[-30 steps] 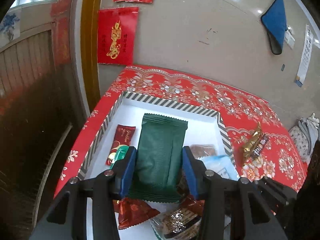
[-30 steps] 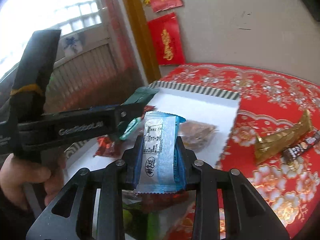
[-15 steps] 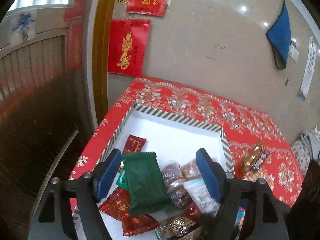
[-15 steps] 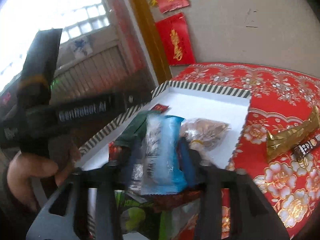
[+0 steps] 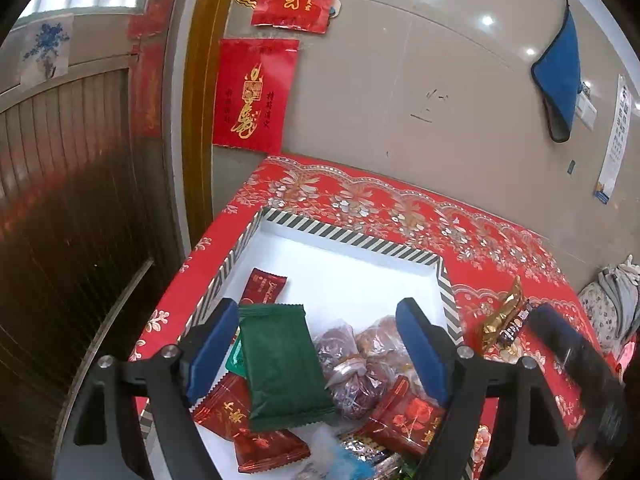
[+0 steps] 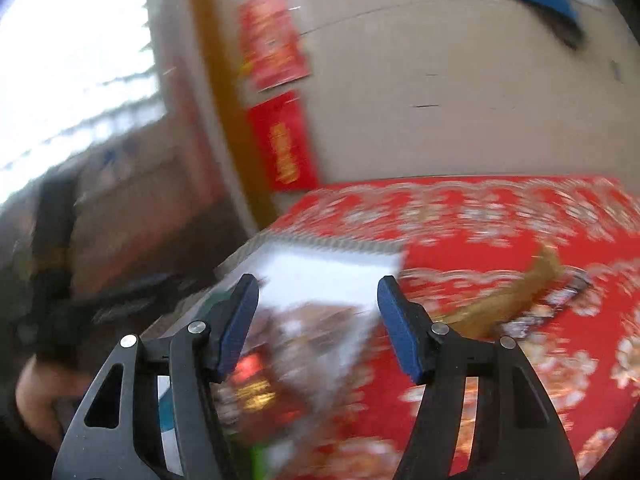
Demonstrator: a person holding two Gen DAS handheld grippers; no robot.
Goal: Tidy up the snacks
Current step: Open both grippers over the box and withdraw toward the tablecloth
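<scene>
A white box with a striped rim holds several snacks. A dark green packet lies on red packets, beside clear bags of brown snacks. My left gripper hovers over them. Its jaws are opening, and the green packet lies loose below them, untouched by the pads. In the blurred right wrist view my right gripper is above the box's right edge. Its jaws are opening with nothing between them. A gold wrapper and a dark bar lie on the red cloth outside the box.
A red floral cloth covers the table, which stands against a tiled wall and a wooden door frame on the left. A pale blue packet shows blurred at the box's near end. A hand holds the left gripper.
The left gripper let go of the green packet, which now lies in the box. The right gripper released the pale blue packet and swung up and to the right. Both jaws spread wide.
</scene>
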